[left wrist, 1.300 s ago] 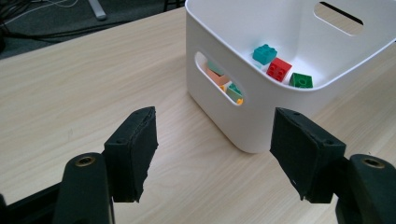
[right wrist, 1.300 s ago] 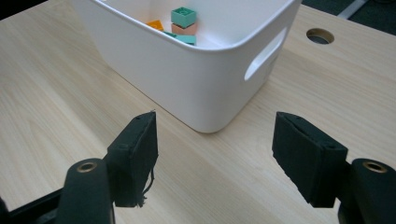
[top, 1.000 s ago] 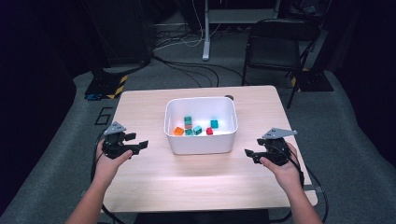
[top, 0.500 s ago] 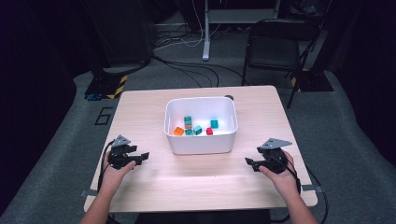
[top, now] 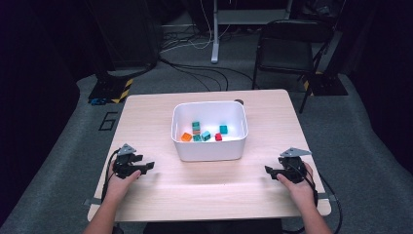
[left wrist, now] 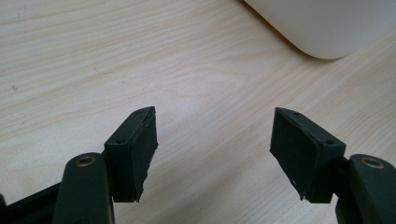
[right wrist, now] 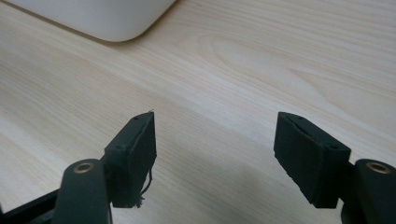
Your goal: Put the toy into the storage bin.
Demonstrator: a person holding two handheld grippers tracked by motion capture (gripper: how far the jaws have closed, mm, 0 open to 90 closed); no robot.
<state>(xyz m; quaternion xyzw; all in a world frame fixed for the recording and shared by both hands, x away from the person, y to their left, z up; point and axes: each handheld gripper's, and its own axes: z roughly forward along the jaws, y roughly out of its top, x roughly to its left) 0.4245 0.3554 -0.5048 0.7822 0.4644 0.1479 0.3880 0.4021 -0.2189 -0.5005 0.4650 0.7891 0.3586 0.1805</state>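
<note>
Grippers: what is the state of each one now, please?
Left gripper: open, holding nothing.
Right gripper: open, holding nothing.

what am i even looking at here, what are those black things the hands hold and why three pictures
A person sits at a wooden table and holds a hand-operated tool in each hand: a pair of black tongs with two jaws. The big picture comes from a camera above the person, looking down on the table. There the left tongs show at the left and the right tongs at the right.

The other two pictures come from small cameras that ride on the tools and look along their jaws. In both, the jaws stand wide apart with nothing between them, so nothing is held.

In the middle of the table stands a white tub with small coloured blocks inside: teal, orange and red ones. A rounded corner of the tub also shows at the top of each close-up.
</note>
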